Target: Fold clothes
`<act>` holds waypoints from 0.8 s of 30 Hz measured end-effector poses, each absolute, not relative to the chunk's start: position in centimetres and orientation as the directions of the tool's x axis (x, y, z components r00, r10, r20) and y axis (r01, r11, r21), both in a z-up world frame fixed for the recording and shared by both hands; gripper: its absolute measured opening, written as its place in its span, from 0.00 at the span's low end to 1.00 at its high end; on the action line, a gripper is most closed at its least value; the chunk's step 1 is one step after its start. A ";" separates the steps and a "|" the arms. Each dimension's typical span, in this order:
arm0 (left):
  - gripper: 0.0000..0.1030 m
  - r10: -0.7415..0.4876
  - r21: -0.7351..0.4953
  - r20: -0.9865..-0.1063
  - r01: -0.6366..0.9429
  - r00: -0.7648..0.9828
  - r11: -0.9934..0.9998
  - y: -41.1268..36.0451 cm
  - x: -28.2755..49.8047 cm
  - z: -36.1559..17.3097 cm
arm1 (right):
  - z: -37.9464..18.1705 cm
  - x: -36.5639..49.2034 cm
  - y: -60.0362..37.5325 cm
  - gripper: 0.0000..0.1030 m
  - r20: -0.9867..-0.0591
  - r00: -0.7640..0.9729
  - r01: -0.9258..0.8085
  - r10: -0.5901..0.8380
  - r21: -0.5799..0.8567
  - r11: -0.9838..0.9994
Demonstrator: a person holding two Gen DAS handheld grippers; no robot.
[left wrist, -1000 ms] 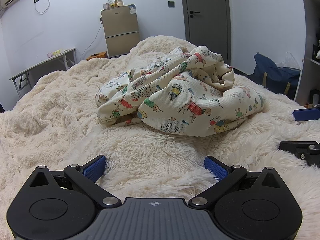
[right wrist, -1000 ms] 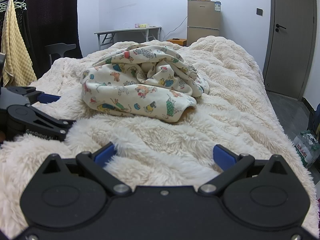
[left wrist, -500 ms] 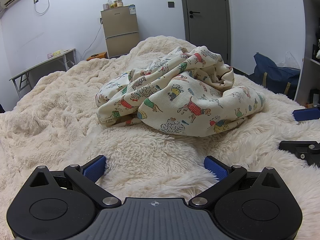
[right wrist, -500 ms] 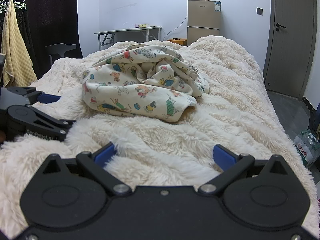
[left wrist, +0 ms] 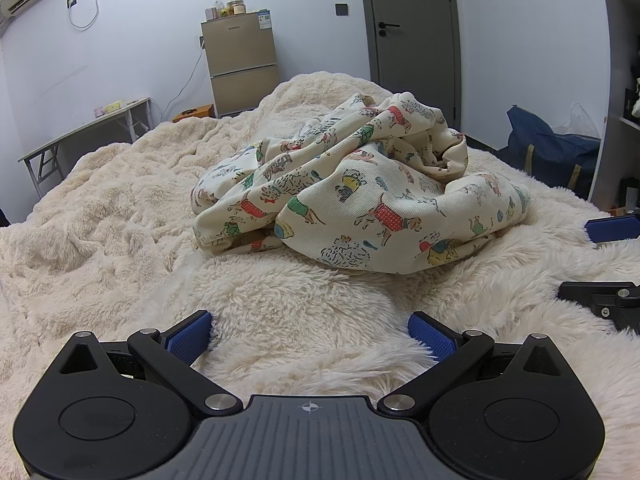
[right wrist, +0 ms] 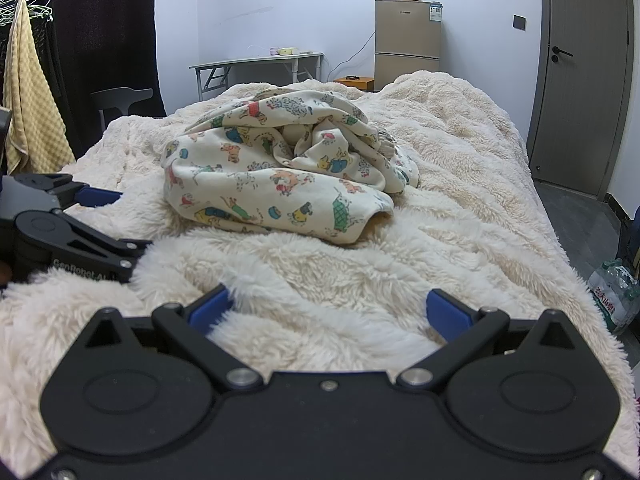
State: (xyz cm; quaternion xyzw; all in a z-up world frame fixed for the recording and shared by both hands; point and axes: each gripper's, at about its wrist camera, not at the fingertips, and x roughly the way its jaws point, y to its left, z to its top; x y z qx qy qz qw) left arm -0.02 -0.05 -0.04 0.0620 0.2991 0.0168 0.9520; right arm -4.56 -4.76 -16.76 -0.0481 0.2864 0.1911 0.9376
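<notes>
A crumpled cream garment with a coloured dog print (left wrist: pixel 360 196) lies in a heap on the fluffy cream blanket (left wrist: pixel 120 208) in the middle of the bed; it also shows in the right wrist view (right wrist: pixel 280 172). My left gripper (left wrist: pixel 310 330) rests low on the blanket in front of the heap, open and empty. My right gripper (right wrist: pixel 334 312) also rests on the blanket short of the heap, open and empty. The right gripper shows at the right edge of the left wrist view (left wrist: pixel 604 260), and the left gripper at the left edge of the right wrist view (right wrist: pixel 60 224).
A small fridge (left wrist: pixel 240 68) and a folding table (left wrist: pixel 88 124) stand by the far wall. A grey door (left wrist: pixel 412 20) is at the back right, a blue bag (left wrist: pixel 552 152) on the floor. A yellow towel (right wrist: pixel 32 96) hangs left; the bed's edge (right wrist: pixel 560 240) drops off to the right.
</notes>
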 end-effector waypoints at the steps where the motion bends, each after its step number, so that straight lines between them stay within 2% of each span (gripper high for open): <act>1: 1.00 0.069 0.128 -0.568 0.005 0.820 0.992 0.0 0.0 0.0 | -16.8 -4.6 -4.8 1.00 -0.556 0.763 -0.386 0.331 0.019 0.922; 24: 1.00 0.057 0.118 -0.570 0.013 0.819 0.993 0.0 0.0 0.0 | -16.7 -4.5 -4.8 1.00 -0.558 0.759 -0.387 0.336 0.027 0.922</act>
